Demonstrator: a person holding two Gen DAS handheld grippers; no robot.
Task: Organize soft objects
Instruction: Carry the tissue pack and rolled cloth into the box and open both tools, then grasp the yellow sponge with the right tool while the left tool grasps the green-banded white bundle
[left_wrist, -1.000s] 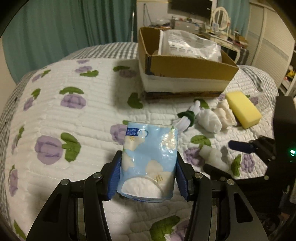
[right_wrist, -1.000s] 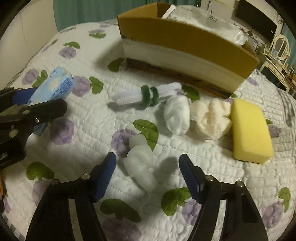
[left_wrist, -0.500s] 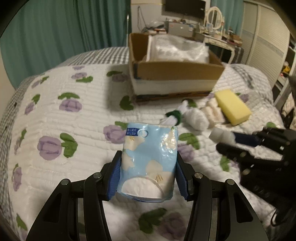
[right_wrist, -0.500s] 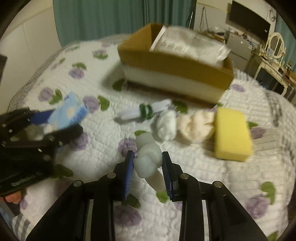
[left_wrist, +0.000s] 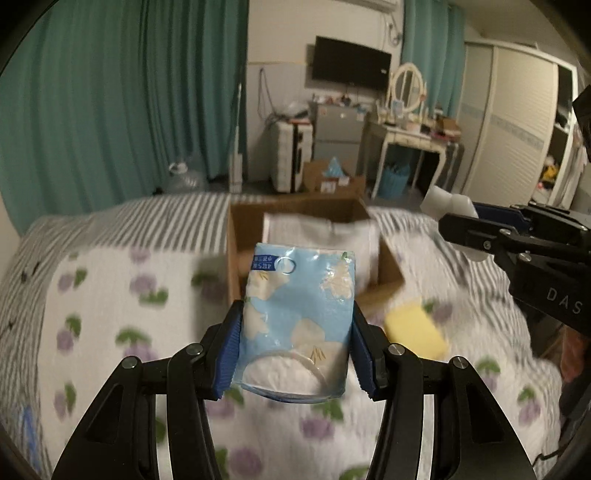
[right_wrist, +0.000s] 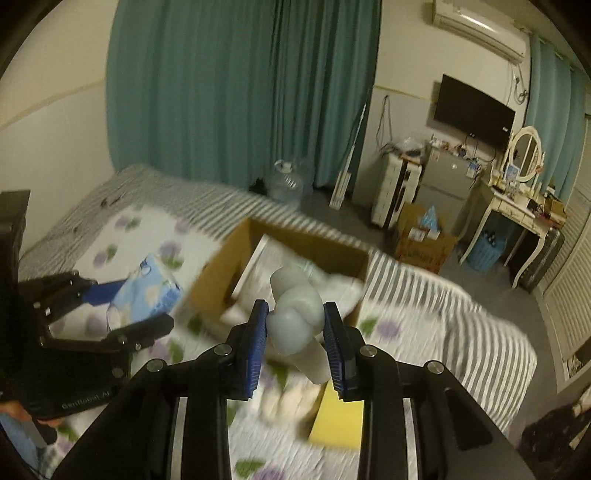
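My left gripper (left_wrist: 297, 350) is shut on a light blue tissue pack (left_wrist: 299, 317) with white flowers, held above the quilt; the pack also shows in the right wrist view (right_wrist: 147, 295). My right gripper (right_wrist: 295, 339) is shut on a knotted white soft object (right_wrist: 295, 317), raised above the bed; it shows at the right of the left wrist view (left_wrist: 448, 203). An open cardboard box (left_wrist: 236, 254) with a white plastic bag inside stands ahead on the bed, also in the right wrist view (right_wrist: 221, 266). A yellow sponge (left_wrist: 415, 334) lies on the quilt.
The bed has a white quilt with purple flowers (left_wrist: 110, 295) and a grey striped cover (right_wrist: 443, 310). Pale soft items (right_wrist: 288, 402) lie beside the sponge (right_wrist: 338, 421). Behind are teal curtains, a dressing table (left_wrist: 406, 140), a water jug (right_wrist: 288, 181) and a floor box (right_wrist: 421, 240).
Both grippers have risen and tilted up, so the room now shows. The right gripper closed on the knotted white object and lifted it off the quilt. The left kept hold of the tissue pack.
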